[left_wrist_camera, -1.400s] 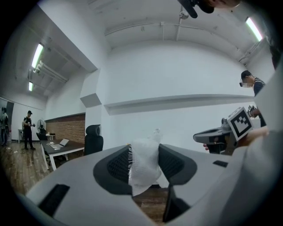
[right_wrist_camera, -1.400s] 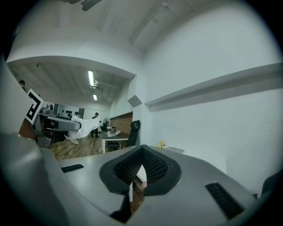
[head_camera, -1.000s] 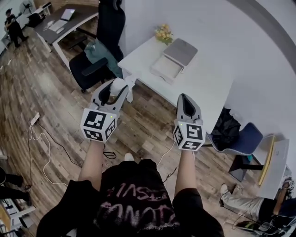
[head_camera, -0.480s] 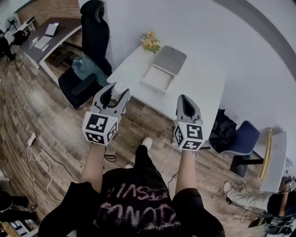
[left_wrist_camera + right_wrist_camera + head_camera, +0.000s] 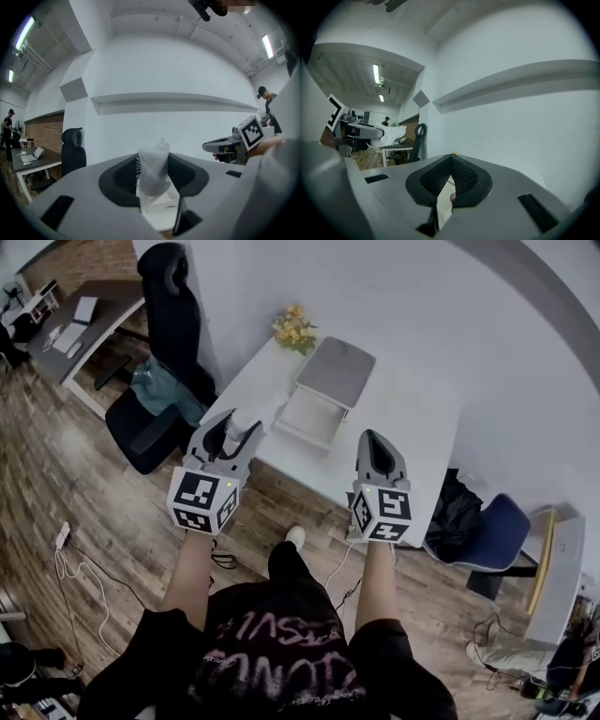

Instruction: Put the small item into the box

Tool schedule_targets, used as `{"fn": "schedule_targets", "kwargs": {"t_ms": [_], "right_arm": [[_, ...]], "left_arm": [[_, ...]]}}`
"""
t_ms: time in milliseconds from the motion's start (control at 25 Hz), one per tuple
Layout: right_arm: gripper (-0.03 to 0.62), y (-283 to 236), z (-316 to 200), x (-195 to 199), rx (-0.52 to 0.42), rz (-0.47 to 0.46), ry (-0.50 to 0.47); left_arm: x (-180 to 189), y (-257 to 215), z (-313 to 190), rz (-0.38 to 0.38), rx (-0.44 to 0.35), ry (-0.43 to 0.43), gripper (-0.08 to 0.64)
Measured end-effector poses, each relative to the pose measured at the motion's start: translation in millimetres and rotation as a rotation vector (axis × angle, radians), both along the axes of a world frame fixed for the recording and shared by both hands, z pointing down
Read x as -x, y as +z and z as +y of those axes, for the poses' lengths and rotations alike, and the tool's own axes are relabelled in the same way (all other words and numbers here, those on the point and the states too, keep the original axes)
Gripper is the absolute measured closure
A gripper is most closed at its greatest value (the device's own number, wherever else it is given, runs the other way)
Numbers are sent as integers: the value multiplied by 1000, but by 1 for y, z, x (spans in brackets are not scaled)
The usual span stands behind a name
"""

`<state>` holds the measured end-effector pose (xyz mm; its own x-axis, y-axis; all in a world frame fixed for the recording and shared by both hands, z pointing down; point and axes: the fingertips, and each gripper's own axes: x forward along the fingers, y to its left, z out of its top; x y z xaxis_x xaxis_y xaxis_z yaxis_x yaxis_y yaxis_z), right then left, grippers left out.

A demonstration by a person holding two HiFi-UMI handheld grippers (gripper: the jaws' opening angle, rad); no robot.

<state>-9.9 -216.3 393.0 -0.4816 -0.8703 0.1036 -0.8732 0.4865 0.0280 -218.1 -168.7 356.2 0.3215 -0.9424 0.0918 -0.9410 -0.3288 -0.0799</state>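
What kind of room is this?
Most likely an office: a black office chair stands by a white table, and a desk with a laptop sits farther back.

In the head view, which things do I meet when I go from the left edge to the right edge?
black office chair → left tool holding the white mesh item → open box → right tool → blue chair

Box (image 5: 309,418) on table (image 5: 412,432), flowers (image 5: 293,328) behind, chair (image 5: 157,343) left.
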Motion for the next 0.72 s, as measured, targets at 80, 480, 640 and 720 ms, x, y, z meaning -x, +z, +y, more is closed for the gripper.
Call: {"fn": "schedule_targets", "kwargs": {"t_ms": [80, 480, 640, 720], "right_arm": [[583, 2, -23, -4, 2, -4, 4], [583, 11, -125, -21, 23, 9, -1], [583, 11, -153, -29, 27, -7, -4], [583, 10, -161, -30, 27, -5, -7]], "left_arm": [[-2, 4, -23, -2, 8, 1, 382], [-27, 21, -129, -8, 65, 15, 380], [-37, 24, -155, -13, 74, 19, 382], [-39, 26, -163, -16, 86, 24, 380]]}}
